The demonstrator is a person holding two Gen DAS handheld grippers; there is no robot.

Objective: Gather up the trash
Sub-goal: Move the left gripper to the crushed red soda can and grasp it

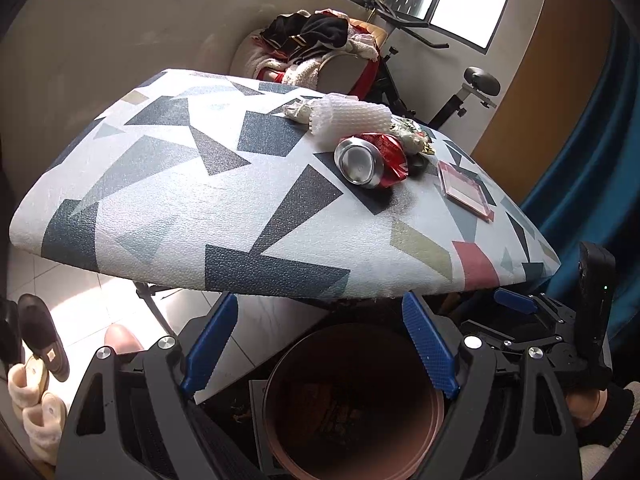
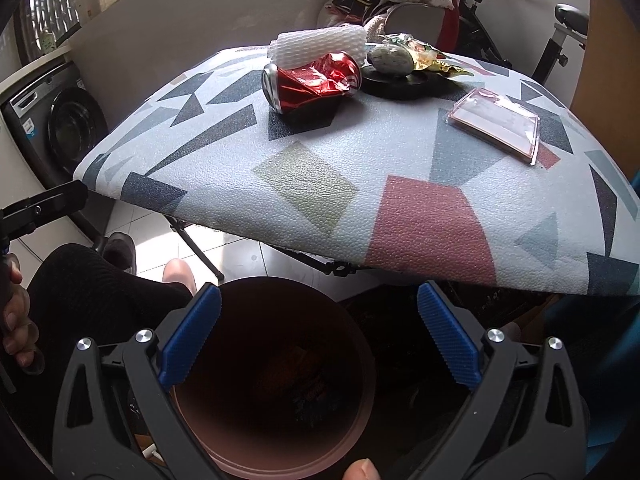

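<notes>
Both claws, left (image 1: 320,344) and right (image 2: 318,334), hang spread and empty over the bin (image 2: 276,376); crushed can (image 2: 314,80) lies on the bench (image 2: 320,184).

Both grippers (image 1: 318,344) (image 2: 318,334) wide, empty.

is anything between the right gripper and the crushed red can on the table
Nothing visible. The right gripper is open and empty over the brown bin, below the table edge. The crushed can lies beyond bare tabletop; the foam netting sits behind it.
</notes>
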